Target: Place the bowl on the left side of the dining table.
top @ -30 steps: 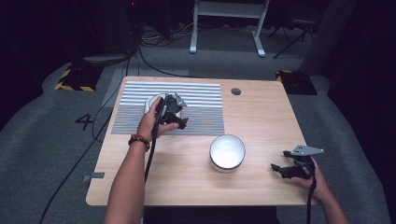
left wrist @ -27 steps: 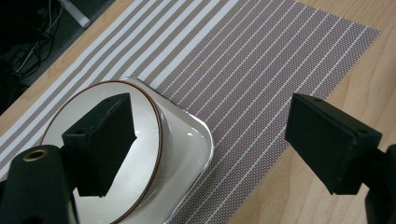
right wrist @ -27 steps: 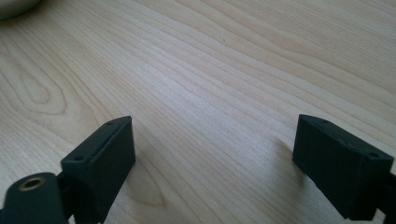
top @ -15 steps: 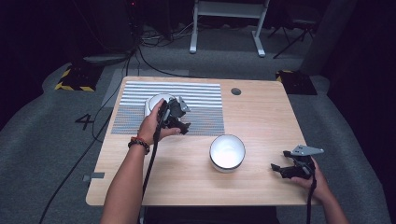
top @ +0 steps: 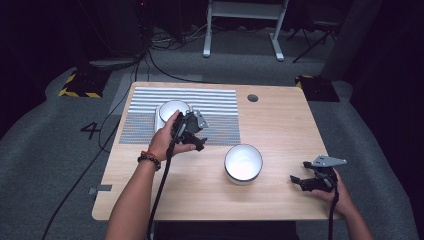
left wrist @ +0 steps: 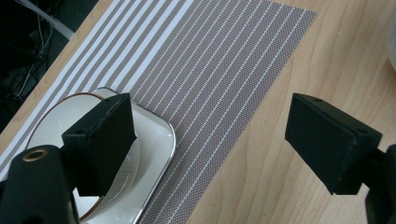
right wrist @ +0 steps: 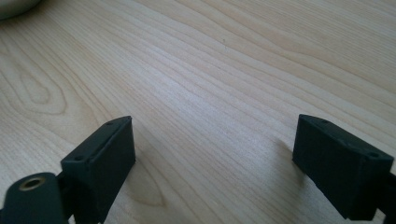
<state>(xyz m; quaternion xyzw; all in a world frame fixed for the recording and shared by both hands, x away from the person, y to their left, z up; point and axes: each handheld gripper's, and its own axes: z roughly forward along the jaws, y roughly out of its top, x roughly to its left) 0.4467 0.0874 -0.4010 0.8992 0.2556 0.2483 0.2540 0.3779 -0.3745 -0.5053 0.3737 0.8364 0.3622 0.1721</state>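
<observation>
A white bowl (top: 173, 109) sat upright on a square white scale (left wrist: 154, 154) with a metal-edged, rounded corner, at the near left part of the striped placemat (top: 215, 115), its rim just beside the left gripper (top: 192, 132).

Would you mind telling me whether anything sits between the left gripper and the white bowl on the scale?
Nothing visible does. The left gripper is open beside the bowl on the scale, over the striped mat.
</observation>
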